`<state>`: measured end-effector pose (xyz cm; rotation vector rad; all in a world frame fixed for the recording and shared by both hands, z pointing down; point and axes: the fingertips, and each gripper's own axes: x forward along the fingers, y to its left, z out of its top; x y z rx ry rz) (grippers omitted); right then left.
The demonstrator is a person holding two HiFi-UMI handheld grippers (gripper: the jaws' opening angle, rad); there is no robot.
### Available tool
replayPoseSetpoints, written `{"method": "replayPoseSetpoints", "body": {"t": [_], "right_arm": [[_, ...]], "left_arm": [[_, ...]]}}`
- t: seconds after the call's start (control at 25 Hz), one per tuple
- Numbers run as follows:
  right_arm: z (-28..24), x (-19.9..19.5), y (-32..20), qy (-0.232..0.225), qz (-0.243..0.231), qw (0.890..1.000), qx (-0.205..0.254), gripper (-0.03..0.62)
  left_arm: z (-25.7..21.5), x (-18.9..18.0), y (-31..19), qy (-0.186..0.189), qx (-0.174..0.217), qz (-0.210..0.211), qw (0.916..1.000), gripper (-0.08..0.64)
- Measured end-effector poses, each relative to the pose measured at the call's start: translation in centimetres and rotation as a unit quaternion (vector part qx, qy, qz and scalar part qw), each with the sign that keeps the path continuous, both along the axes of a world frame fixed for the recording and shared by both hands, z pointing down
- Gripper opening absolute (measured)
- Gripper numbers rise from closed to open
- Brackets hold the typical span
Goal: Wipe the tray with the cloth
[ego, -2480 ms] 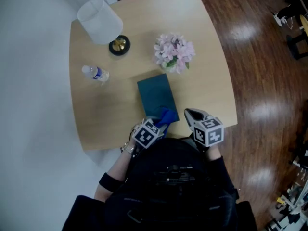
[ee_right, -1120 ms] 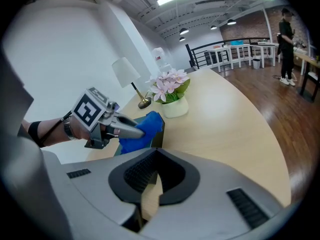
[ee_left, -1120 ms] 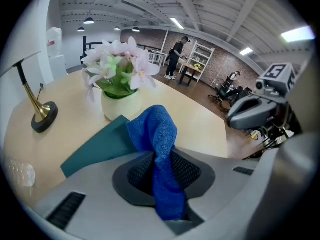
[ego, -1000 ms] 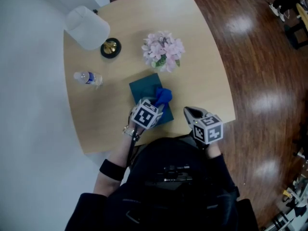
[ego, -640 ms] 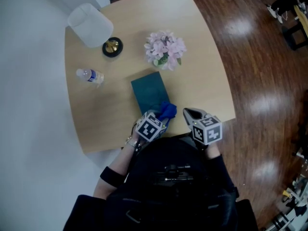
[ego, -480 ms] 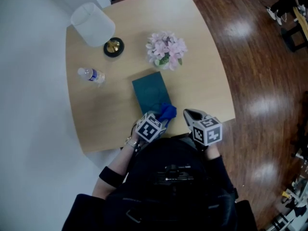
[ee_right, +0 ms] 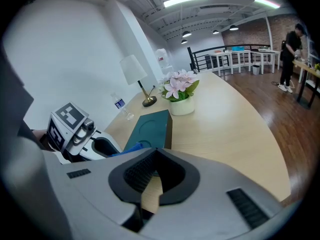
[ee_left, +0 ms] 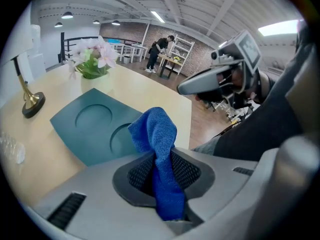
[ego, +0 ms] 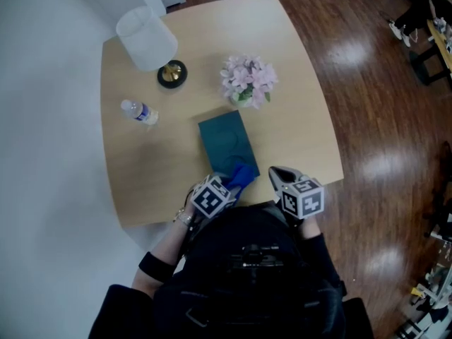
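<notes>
Left gripper [ee_left: 162,159] pinches the cloth [ee_left: 155,131], tray [ee_left: 85,119] just ahead. The right gripper [ee_right: 156,156] is closed and empty, clear only in its own view.

**Legible text: none**

Bottle [ego: 140,111] on the desk [ego: 296,119]: blue label band, print too small to read. Left tongs [ego: 227,183] and right tongs [ego: 277,175]: black-and-white square marker patterns on their cubes, which carry no letters or numbers.
</notes>
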<state>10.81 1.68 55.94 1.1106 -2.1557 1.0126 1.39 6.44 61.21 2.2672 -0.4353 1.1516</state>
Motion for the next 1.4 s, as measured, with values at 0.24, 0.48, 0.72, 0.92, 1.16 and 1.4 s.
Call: {"method": "replayPoseSetpoints", "body": {"t": [0.24, 0.48, 0.72, 0.92, 1.16, 1.4], "right_arm": [[-0.1, -1.2, -0.5, 0.002, -0.011, 1.0, 0.004, 0.008], [0.2, -3.4, -1.5, 0.001, -0.039, 0.999, 0.003, 0.008], [2.3, -5.5, -3.5, 0.035, -0.093, 0.995, 0.001, 0.008], [5.8, -7.5, -6.0, 0.071, -0.143, 0.987, -0.008, 0.008], [7.1, -9.8, -6.9, 0.1, -0.193, 0.976, -0.011, 0.008], [7.0, -9.9, -6.7, 0.137, -0.193, 0.971, -0.01, 0.008]], "left_arm": [[-5.2, -8.6, -2.1, 0.052, 0.047, -0.197, 0.978, 0.089], [-2.8, -12.5, -2.7, 0.058, 0.027, -0.286, 0.9561, 0.089], [-1.7, -13.8, -3.9, 0.057, 0.027, -0.334, 0.9404, 0.089], [1.2, -16.3, -7.6, 0.045, 0.025, -0.403, 0.9136, 0.089], [3.6, -17.3, -14.3, 0.006, 0.032, -0.389, 0.9205, 0.091], [4.8, -17.4, -19.4, -0.006, 0.036, -0.355, 0.934, 0.091]]}}
